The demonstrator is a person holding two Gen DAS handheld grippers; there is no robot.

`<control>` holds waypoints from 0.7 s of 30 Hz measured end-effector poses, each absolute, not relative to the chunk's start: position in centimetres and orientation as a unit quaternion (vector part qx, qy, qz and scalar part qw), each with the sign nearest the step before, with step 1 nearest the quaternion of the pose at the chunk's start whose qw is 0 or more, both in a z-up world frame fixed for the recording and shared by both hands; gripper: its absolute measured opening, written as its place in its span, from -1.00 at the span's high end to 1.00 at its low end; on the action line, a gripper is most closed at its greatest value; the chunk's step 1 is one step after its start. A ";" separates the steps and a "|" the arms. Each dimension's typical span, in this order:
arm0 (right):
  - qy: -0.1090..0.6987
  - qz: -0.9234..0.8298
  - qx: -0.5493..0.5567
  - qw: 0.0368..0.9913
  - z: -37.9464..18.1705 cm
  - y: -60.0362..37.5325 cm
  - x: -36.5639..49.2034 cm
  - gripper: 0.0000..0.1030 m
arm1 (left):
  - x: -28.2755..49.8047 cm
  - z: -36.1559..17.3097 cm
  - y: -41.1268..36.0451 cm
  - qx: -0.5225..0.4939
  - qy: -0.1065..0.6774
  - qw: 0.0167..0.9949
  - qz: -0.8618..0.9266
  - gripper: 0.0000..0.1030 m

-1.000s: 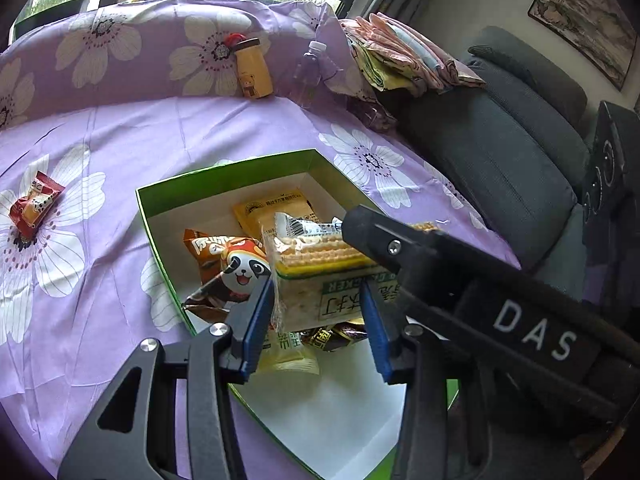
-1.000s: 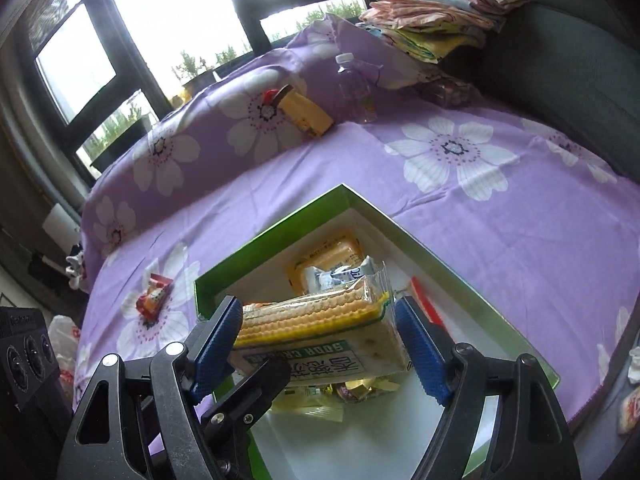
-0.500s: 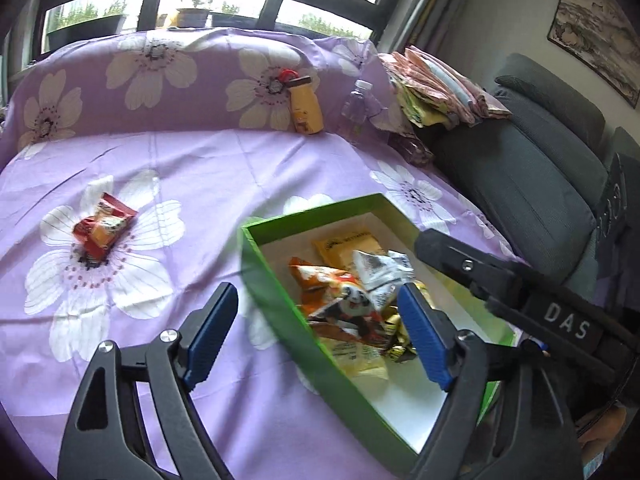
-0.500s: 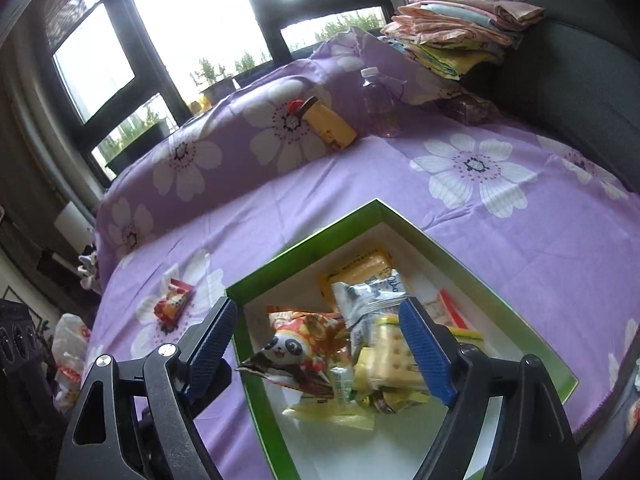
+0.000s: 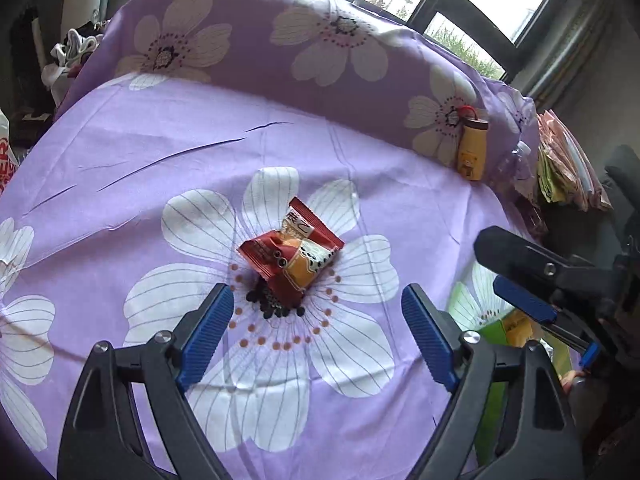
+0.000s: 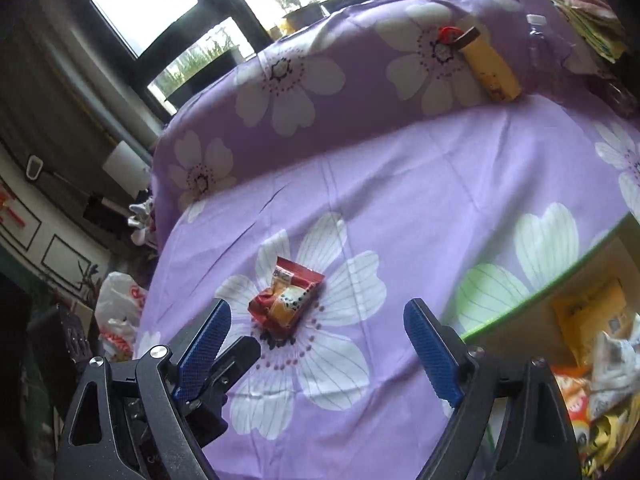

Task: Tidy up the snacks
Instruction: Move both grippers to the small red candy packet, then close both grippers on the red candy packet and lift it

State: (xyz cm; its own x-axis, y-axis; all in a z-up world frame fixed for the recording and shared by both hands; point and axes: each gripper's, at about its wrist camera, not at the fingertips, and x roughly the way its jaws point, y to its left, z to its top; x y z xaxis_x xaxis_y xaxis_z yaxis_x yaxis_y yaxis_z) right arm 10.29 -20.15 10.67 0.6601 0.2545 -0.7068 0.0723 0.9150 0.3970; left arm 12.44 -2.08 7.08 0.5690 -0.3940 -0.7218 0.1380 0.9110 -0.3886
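A red and orange snack packet (image 5: 291, 258) lies on a white flower of the purple cloth; it also shows in the right wrist view (image 6: 286, 298). My left gripper (image 5: 318, 334) is open and empty, its blue pads just short of the packet on either side. My right gripper (image 6: 316, 346) is open and empty, a little nearer than the packet. The green box (image 6: 552, 288) with several snacks inside sits at the right; a corner of it shows in the left wrist view (image 5: 496, 330).
A yellow bottle (image 5: 473, 150) and a clear bottle (image 6: 538, 42) lean against the cloth-covered back rise. Folded cloths (image 5: 568, 168) lie at the far right. A white plastic bag (image 6: 118, 312) sits beyond the left edge of the cloth.
The cracker pack was let go into the box. Both grippers opened and swung left, away from the box, to face the red packet on the cloth.
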 end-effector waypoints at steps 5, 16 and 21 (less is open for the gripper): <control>0.450 0.058 0.207 0.867 7.2 -18.4 16.1 -0.72 | 15.2 4.0 -1.2 -0.175 0.481 0.848 -0.140 -0.62; 0.499 0.136 0.198 0.832 1.8 -15.6 22.2 -0.36 | 17.1 2.6 -0.9 -0.204 0.482 0.838 -0.156 -0.06; 0.485 0.125 0.100 0.860 1.8 -13.3 21.3 -0.08 | 16.9 2.4 -1.2 -0.189 0.482 0.842 -0.149 0.31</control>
